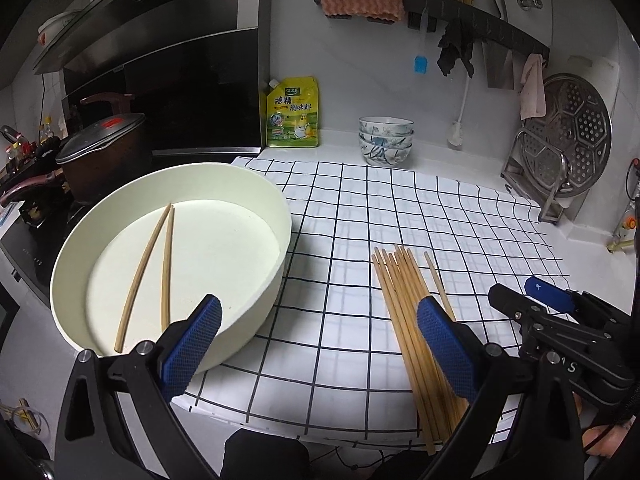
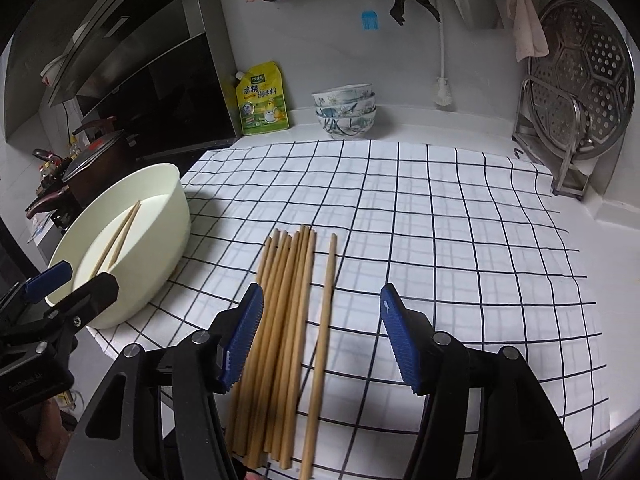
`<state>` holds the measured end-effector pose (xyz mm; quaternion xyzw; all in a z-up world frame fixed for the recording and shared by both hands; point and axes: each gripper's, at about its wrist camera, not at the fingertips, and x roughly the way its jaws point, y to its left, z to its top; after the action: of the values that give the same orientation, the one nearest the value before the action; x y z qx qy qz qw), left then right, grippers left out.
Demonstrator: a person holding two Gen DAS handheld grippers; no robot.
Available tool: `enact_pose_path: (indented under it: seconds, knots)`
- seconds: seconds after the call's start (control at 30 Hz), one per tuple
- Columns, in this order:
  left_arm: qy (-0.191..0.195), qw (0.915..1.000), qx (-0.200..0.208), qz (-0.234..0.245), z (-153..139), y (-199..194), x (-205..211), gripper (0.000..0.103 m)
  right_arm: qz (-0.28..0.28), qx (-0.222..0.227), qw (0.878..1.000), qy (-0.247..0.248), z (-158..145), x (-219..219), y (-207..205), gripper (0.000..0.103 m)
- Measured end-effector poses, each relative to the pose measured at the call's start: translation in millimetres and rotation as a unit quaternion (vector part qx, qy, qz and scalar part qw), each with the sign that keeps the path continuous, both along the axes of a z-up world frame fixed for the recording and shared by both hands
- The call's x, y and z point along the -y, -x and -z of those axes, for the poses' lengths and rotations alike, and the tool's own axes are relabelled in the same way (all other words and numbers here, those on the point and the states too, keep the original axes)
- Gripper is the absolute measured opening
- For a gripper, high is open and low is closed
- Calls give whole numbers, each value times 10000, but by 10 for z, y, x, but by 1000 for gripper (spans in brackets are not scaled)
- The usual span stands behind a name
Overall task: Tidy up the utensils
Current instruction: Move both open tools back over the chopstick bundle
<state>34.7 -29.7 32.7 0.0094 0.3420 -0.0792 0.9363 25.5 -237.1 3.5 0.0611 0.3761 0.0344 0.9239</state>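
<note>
A round cream basin (image 1: pixel 256 184) (image 2: pixel 168 216) sits at the left on a white checked cloth (image 1: pixel 440 216) (image 2: pixel 440 220). Two wooden chopsticks (image 1: pixel 164 264) (image 2: pixel 120 236) lie inside it. Several more chopsticks (image 1: pixel 404 312) (image 2: pixel 280 320) lie side by side on the cloth, one (image 2: pixel 324 320) a little apart on the right. My left gripper (image 1: pixel 320 320) is open and empty, low over the basin's near rim and the cloth. My right gripper (image 2: pixel 322 308) is open and empty, straddling the loose chopsticks from above.
Three stacked patterned bowls (image 1: pixel 385 140) (image 2: pixel 346 110) and a yellow seasoning pouch (image 1: pixel 293 112) (image 2: pixel 262 98) stand by the back wall. A metal steamer plate on a rack (image 1: pixel 568 136) (image 2: pixel 580 80) is at the right. A lidded pot (image 1: pixel 100 148) sits on the stove at left.
</note>
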Motion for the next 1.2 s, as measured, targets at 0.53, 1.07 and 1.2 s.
enact_pose_path:
  seconds: [0.53,1.07,1.2]
  knots:
    - [110,9995,-161,-242,174,-52,57,97,137,-392,9990,-162,400,222,-83,58]
    - [-159,9992,-336,-166,376,16,178,97,-113,-760,9962,401,616,38,-82,58]
    - [-183,9987,-429,-185,429,26,153,97,-151,-833,9953,471,661,13,-91,58]
